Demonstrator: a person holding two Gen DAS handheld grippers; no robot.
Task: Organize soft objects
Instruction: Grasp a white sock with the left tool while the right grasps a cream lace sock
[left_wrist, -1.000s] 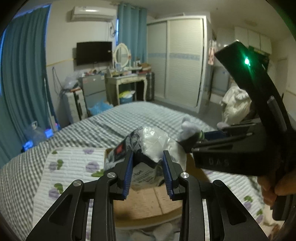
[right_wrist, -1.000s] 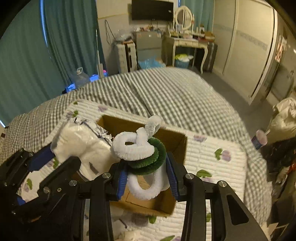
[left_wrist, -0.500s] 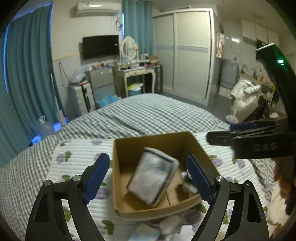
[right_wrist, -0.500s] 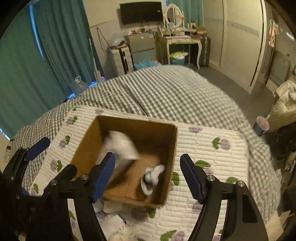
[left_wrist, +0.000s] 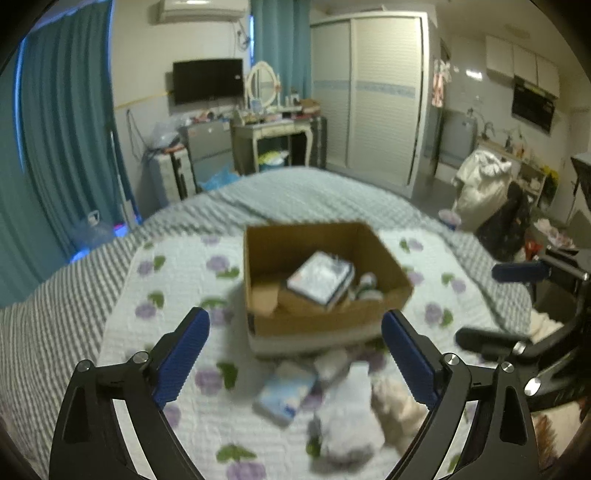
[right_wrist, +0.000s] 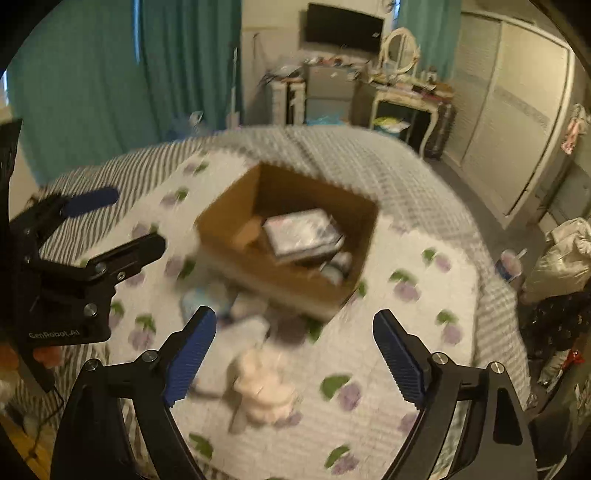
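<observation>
With my left gripper (left_wrist: 295, 354) and right gripper (right_wrist: 293, 354) both spread wide and empty above the loose soft items (left_wrist: 343, 417) lying just in front of the brown cardboard box (left_wrist: 325, 325), I worry that a blurred, hasty descent could pinch the floral quilted mat (left_wrist: 177, 280) instead.

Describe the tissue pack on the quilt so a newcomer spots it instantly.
Start at the open cardboard box on the floral quilt. Just in front of its near wall lies a loose pile of soft things. The tissue pack is the leftmost one: flat, rectangular and pale blue, while its neighbours are white or cream fluffy lumps.
</observation>
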